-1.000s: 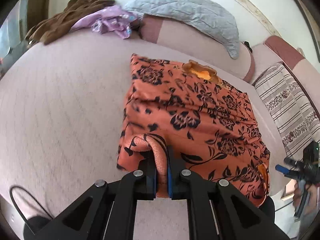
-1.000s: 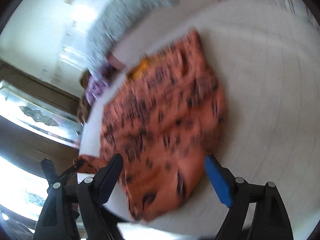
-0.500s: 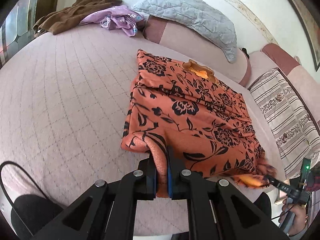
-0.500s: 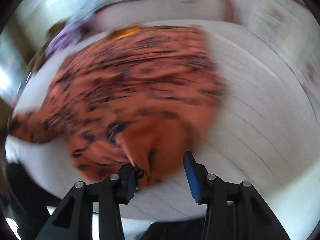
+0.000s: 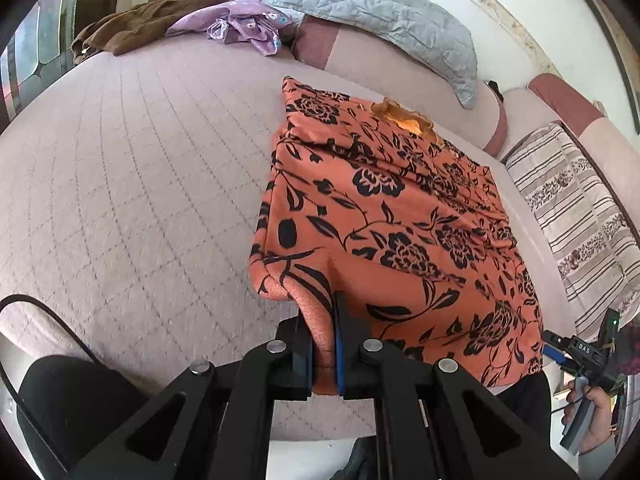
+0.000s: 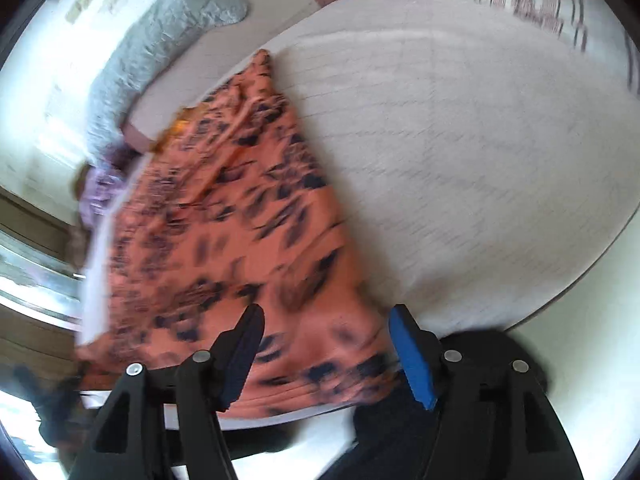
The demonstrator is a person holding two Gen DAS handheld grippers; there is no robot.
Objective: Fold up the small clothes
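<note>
Orange flowered garment (image 5: 384, 220) is being kept spread on the quilted bed (image 5: 132, 184), its near corner being pinched by the left gripper (image 5: 324, 344), while the right gripper (image 6: 326, 350) is being opened above the blurred near hem, nothing being gripped.

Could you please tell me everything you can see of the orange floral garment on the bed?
The orange garment is soft knit-looking cloth printed with black flowers and vines, with a yellow-orange neck opening at its far end. It lies mostly flat on the quilted pinkish bedspread, already folded along its left side, with the near edge reaching the edge of the bed. The left gripper is shut on its near left corner. The right gripper, its fingers opening, frames the near right corner without pressing it.
</note>
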